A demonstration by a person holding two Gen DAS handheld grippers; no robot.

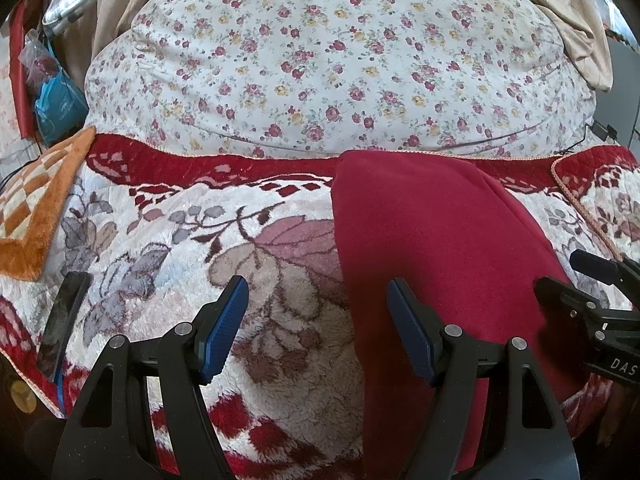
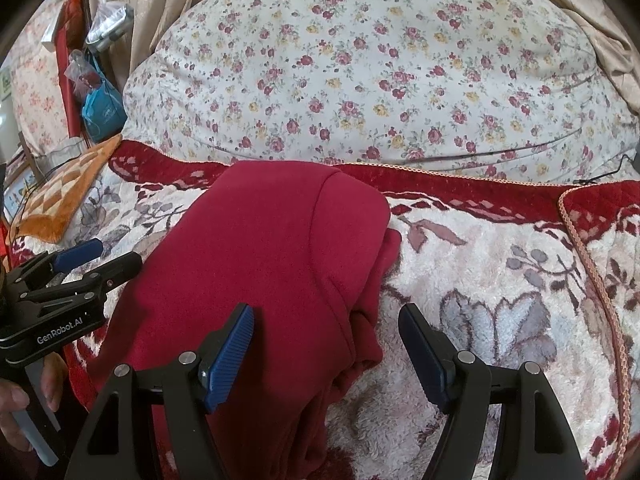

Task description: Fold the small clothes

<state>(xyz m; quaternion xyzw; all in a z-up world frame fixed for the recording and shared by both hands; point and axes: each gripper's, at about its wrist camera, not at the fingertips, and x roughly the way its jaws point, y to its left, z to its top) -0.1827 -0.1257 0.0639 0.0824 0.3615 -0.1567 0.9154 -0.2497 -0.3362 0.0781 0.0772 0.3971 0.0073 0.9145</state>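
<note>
A dark red garment (image 1: 432, 248) lies folded lengthwise on the plush flowered blanket (image 1: 256, 264); it also shows in the right wrist view (image 2: 264, 264). My left gripper (image 1: 318, 292) is open and empty, low over the garment's left edge. My right gripper (image 2: 326, 320) is open and empty over the garment's right edge, where layered folds (image 2: 372, 328) show. Each gripper shows in the other's view: the right one (image 1: 560, 276) at the garment's right side, the left one (image 2: 100, 256) at its left side.
A big floral quilt (image 1: 320, 60) is piled behind the blanket. An orange checked mat (image 1: 32, 216) and a dark phone (image 1: 64, 320) lie at the left. Bags (image 1: 56, 96) and a beige curtain (image 1: 120, 8) stand at the back left.
</note>
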